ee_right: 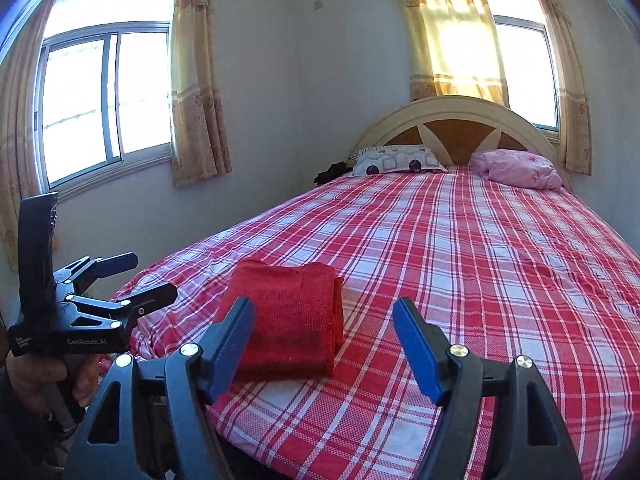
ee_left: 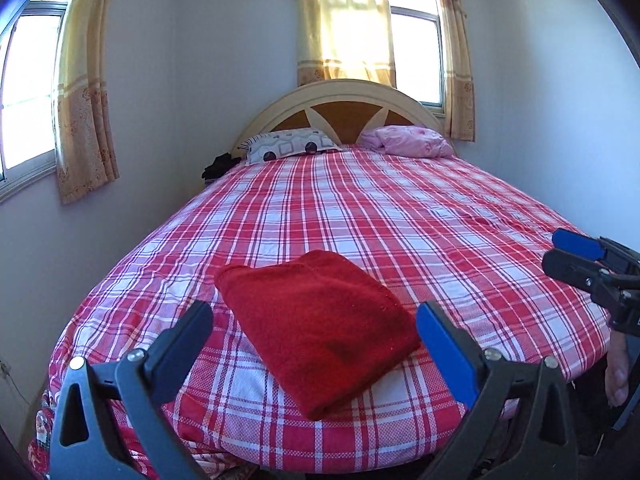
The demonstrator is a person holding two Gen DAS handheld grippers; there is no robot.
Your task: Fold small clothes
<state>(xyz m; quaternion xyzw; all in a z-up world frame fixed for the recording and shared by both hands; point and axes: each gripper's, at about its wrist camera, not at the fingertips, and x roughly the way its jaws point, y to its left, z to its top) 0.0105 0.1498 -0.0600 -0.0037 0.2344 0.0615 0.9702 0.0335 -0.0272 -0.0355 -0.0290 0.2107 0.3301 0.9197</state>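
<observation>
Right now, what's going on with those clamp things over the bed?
A person holds a two-finger gripper in each hand, folding small clothes. A red cloth lies folded on the plaid bedspread near the foot of the bed. The left gripper and right gripper are above it, jaws open and holding nothing.

One folded red cloth (ee_left: 316, 332) is counted near the bed (ee_left: 400, 216) foot edge; two pillows (ee_left: 290, 145) at the head edge; two tongs (ee_left: 316, 350).
</observation>
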